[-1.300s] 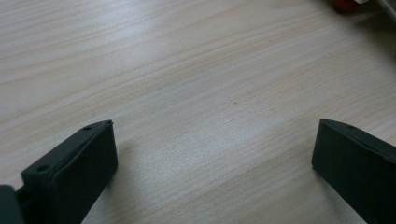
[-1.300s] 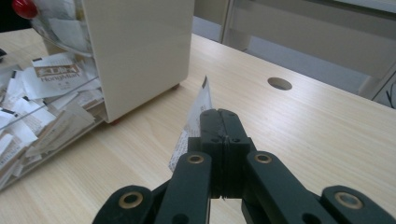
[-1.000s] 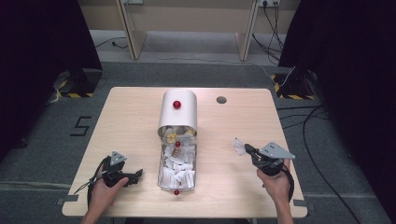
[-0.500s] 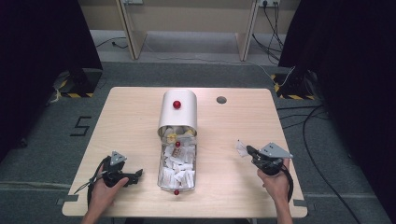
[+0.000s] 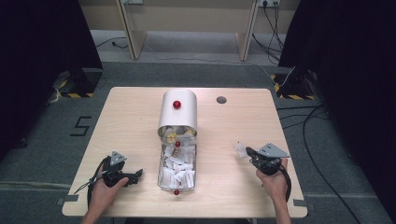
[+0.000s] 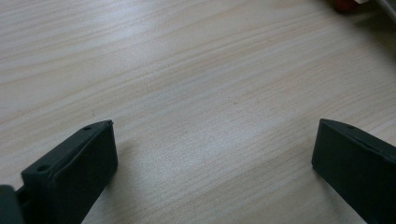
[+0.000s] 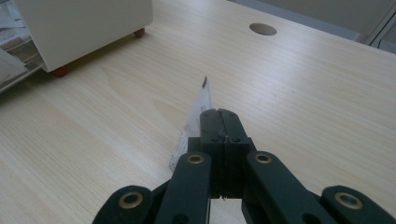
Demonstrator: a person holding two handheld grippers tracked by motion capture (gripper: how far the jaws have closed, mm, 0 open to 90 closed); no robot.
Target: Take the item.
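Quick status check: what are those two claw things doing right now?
Left gripper open, low over bare wooden table. Right gripper shut on small white paper packet, right of long metal tray of packets. Nothing in the way.

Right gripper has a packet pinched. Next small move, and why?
Probably lower the right gripper and open it: its fingers are shut on one white packet, held away from the open tray of packets. The left gripper is open, idle on the table.

black tongs [image 7: 219, 116] with brass-ringed pivots, grey three-cornered top plates, trailing black cables; bare forearms.
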